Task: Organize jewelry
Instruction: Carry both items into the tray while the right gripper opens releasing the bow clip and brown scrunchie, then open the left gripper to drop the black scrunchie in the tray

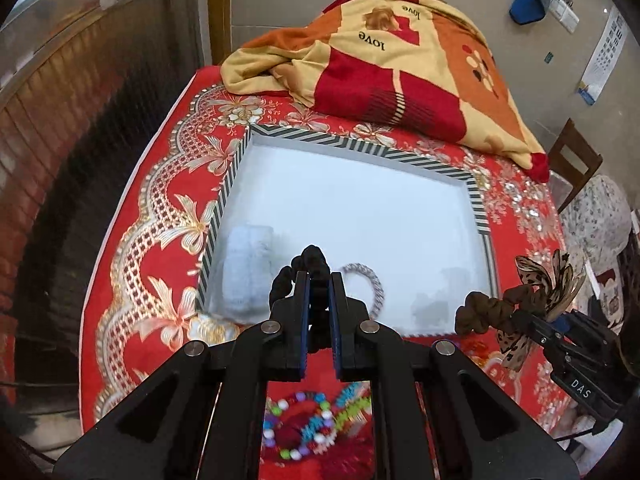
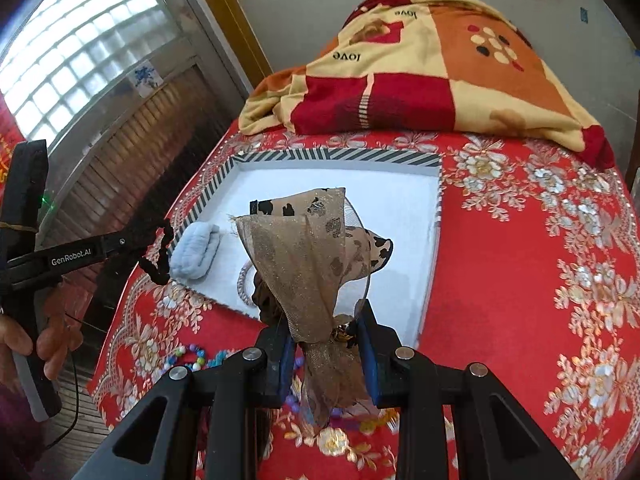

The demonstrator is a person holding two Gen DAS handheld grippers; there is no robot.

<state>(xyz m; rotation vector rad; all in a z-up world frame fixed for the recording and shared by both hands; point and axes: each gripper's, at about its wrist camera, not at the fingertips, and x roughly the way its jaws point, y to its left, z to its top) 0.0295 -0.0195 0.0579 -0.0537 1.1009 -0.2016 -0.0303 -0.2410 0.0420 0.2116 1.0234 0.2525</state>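
Left gripper [image 1: 320,280]: held above the near left part of the tray; its blue-padded fingers [image 1: 303,312] are clamped on a black scrunchie [image 1: 308,268]; from the right wrist view the same gripper [image 2: 150,246] comes in from the left edge with the black loop [image 2: 160,252] hanging over the tray's near left corner.

Tray [image 1: 360,140]: a shallow rectangular tray with a black-and-white striped rim and a white floor; it sits on the red floral cloth [image 1: 160,200]; in the right wrist view its rim [image 2: 320,156] is in front of the blanket.

Pale blue scrunchie [image 1: 246,272]: lies inside the tray against its left wall, near corner; seen again [image 2: 196,252] just right of the black loop.

Silver bracelet [image 1: 366,280]: a ring lying flat on the tray floor, just right of the left gripper's fingers; partly hidden behind them.

Beaded bracelets [image 1: 308,428]: bright multicoloured beads on the red cloth outside the tray, nearest of all, blurred.

Right gripper [image 2: 326,344]: its fingers are closed on a brown leopard-print bow scrunchie [image 2: 312,248], gripped at the knot; the bow fans up over the near part of the tray; in the left wrist view that gripper [image 1: 538,320] holds the bow [image 1: 516,304] above the tray's near right corner.

Blanket [image 1: 400,52]: red, orange and cream, printed "love", heaped at the far end of the cloth.
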